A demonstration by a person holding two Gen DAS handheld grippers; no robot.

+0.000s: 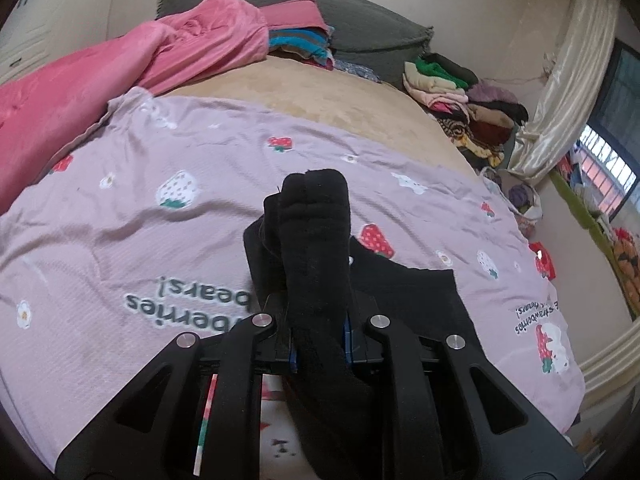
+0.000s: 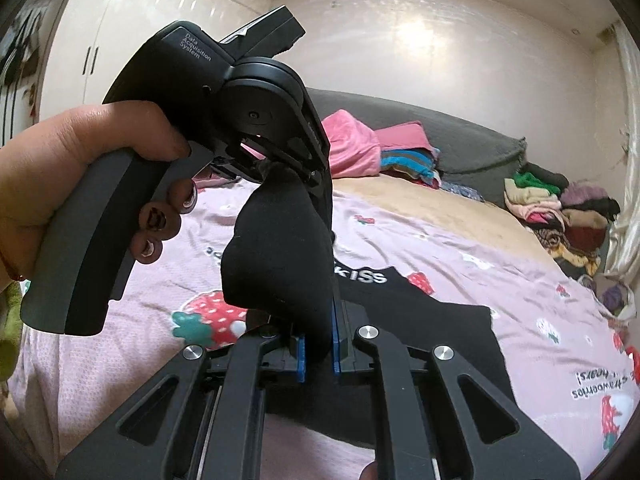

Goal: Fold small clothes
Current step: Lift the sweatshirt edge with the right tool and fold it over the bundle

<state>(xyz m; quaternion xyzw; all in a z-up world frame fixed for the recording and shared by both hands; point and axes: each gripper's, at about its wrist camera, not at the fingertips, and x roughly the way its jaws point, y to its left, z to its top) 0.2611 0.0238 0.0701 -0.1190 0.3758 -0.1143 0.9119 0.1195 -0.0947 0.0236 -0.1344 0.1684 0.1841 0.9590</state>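
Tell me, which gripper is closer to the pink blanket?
Left. The left gripper is ahead, toward the pink blanket; the right gripper is behind it, both clamping the black sock.

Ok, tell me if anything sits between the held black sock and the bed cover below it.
Only one thing shows: a black garment lies flat on the lilac strawberry cover right under the black sock. The sock hangs between the left claw and the right claw, both shut on it.

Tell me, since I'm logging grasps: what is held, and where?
One black sock, stretched between both grippers: left and right each pinch an end.
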